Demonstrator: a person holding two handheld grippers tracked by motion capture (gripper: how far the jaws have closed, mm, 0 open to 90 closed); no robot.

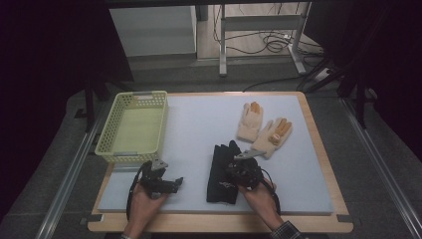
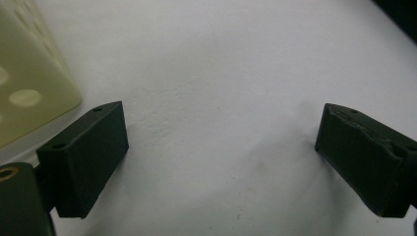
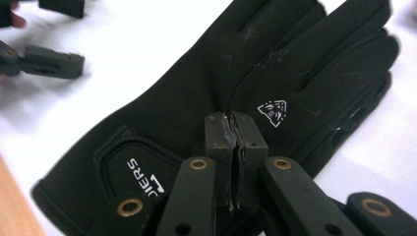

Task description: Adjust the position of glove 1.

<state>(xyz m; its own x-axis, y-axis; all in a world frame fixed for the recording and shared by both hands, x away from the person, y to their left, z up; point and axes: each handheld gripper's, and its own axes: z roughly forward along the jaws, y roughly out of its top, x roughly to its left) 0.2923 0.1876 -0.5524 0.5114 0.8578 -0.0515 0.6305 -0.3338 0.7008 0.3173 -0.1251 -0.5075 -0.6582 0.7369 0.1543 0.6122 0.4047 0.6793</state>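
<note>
left: my black two-jaw left gripper [image 1: 175, 183] lies low and level in my left hand [image 1: 144, 203], fingers [image 2: 83, 157] spread wide, nothing between | right: my black two-jaw right gripper [image 3: 235, 132] points down from my right hand [image 1: 260, 196], fingers [image 3: 219, 137] pressed flat together, nothing pinched

A yellow basket [image 1: 133, 127] and two cream gloves [image 1: 263, 129] lie apart.

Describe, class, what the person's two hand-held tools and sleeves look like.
Both tools are black. The left tool and the right tool each carry a grey three-cornered plate on top and trail a black cable. Their jaws are blocky black pads on arms with brass-coloured rivets. A plaid cuff shows at the right wrist.
</note>
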